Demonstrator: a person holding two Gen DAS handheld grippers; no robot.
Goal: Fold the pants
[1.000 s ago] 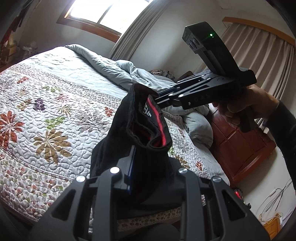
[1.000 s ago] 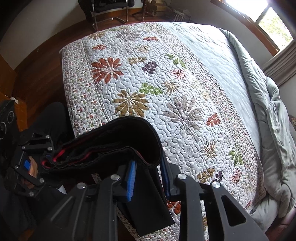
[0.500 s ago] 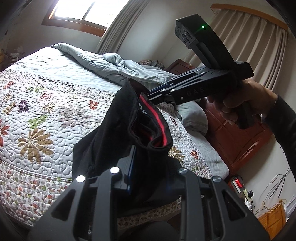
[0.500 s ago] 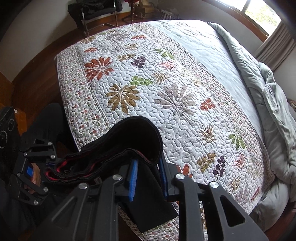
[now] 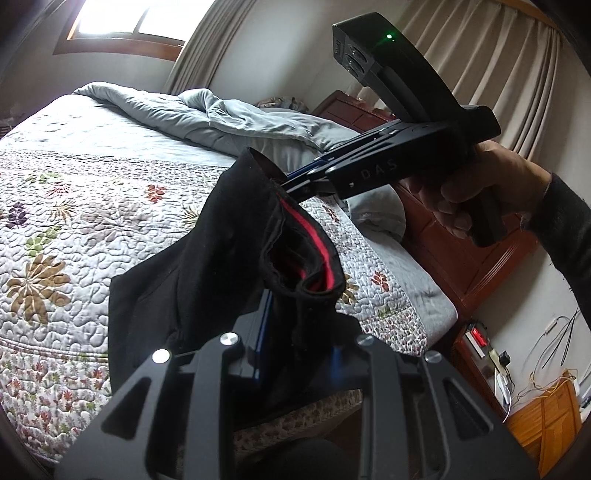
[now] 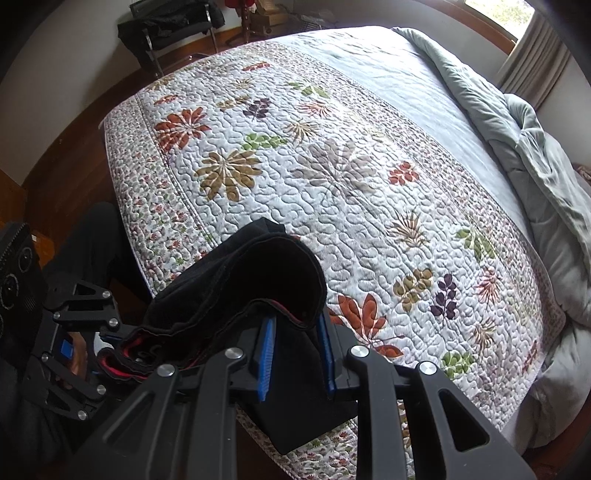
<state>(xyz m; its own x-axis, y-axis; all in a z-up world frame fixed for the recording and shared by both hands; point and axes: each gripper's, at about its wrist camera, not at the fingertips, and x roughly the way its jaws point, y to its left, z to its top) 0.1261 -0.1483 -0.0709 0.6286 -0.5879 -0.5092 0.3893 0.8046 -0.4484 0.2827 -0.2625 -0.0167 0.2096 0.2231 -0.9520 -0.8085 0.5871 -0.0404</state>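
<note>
Both grippers pinch black pants [image 5: 236, 236] waistband, held above floral quilt [image 6: 351, 177] edge. Left gripper [image 5: 299, 328] view only: right gripper [image 5: 295, 184] from outside. Right gripper [image 6: 295, 354] view only: chair [image 6: 170, 33] beyond quilt.

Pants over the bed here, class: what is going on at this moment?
A person holds a claw in each hand, and both are shut on the black pants at the red-lined waistband. The left claw grips one end, the right claw the other, so the garment hangs between them above the near edge of the floral quilt. It is lifted, not laid flat, and no fold on the bed is made yet.
</note>
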